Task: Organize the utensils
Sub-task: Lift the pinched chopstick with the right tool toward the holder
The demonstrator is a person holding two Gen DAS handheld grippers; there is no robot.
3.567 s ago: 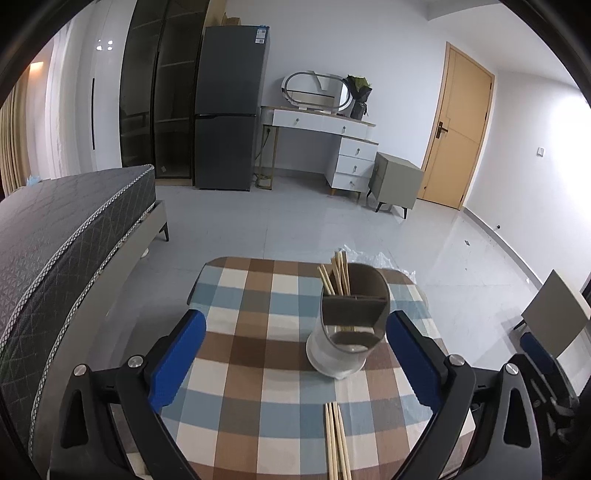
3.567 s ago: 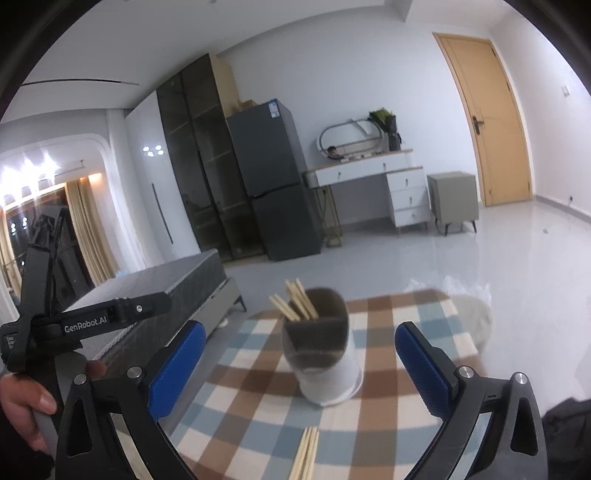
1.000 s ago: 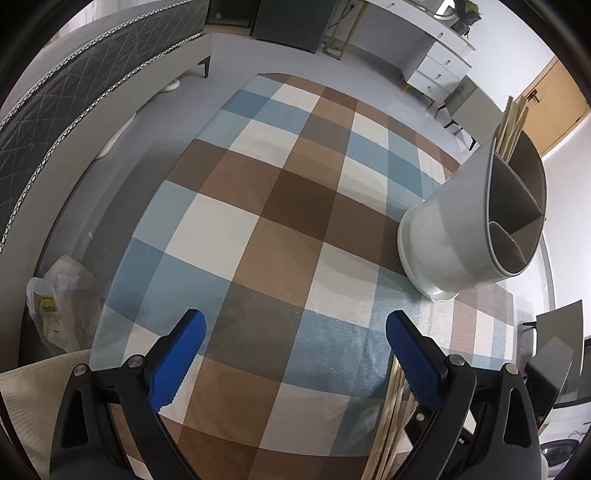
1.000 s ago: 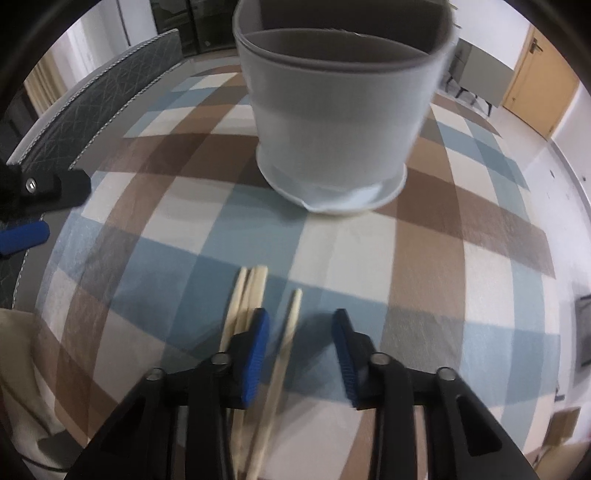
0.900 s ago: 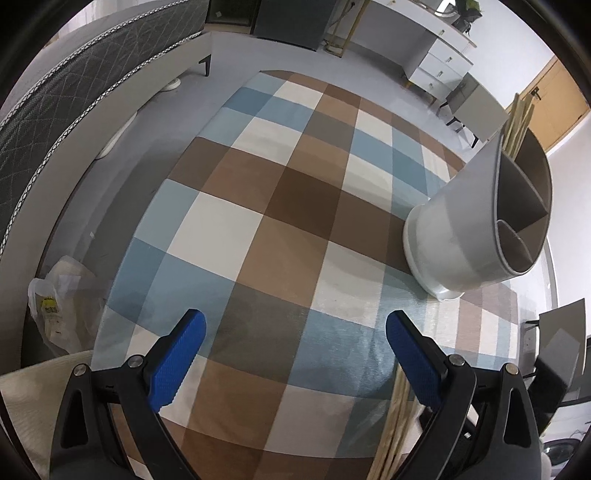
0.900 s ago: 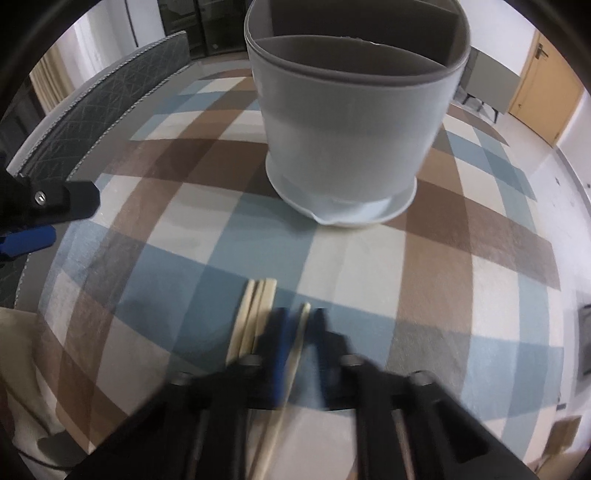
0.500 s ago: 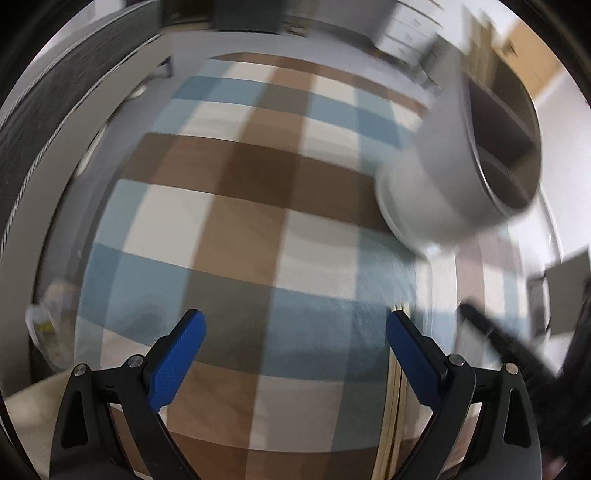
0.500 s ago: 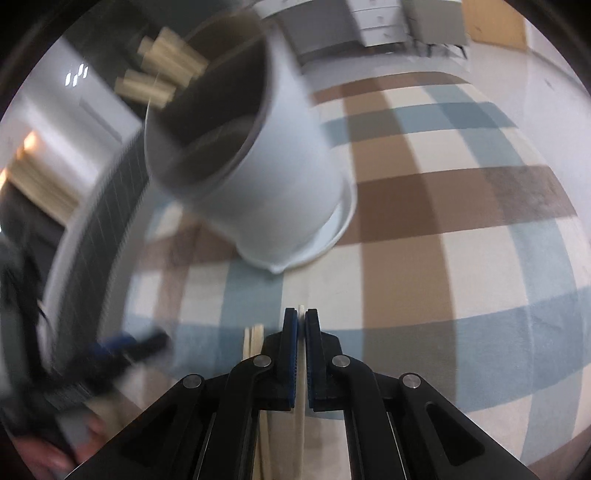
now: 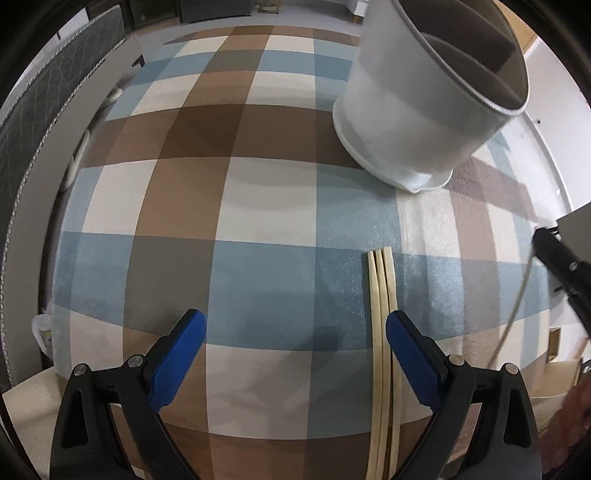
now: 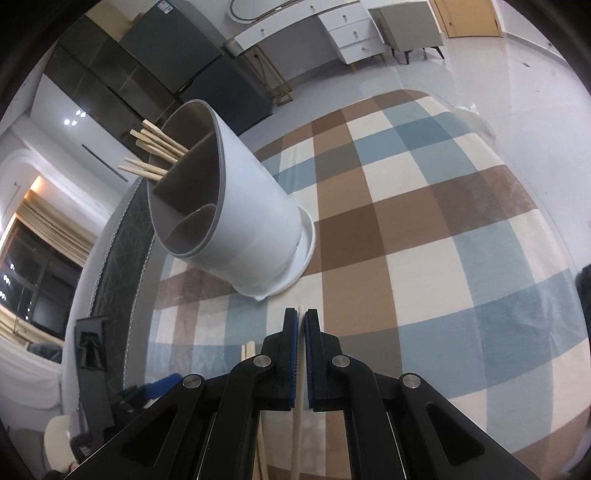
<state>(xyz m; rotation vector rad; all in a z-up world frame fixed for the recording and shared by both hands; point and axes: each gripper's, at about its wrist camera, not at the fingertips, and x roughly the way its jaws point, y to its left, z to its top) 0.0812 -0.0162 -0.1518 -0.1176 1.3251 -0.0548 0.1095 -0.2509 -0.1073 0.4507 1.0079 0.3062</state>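
My right gripper [image 10: 300, 318] is shut on one pale wooden chopstick [image 10: 297, 435], held above the checked tablecloth [image 10: 424, 229]. Ahead and to its left stands the white utensil holder [image 10: 240, 229], with several chopsticks [image 10: 155, 147] in its far compartment. In the left wrist view my left gripper [image 9: 293, 347] is open over the cloth with nothing between its pads. Three chopsticks [image 9: 382, 314] lie side by side just inside its right finger [image 9: 406, 350]. The holder [image 9: 424, 110] stands at the upper right. At the right edge the right gripper [image 9: 565, 266] carries the lifted chopstick [image 9: 517, 302].
The small table's cloth [image 9: 221, 166] ends in a rounded edge on every side. A grey bed [image 9: 29, 122] runs along the left. A dark fridge [image 10: 177, 48], a white dresser [image 10: 332, 26] and a grey stool [image 10: 406, 26] stand across the tiled floor.
The right gripper's jaws closed on one chopstick from the pile and lifted it while rolling. The left gripper drifted right and lower, toward the three chopsticks left on the cloth.
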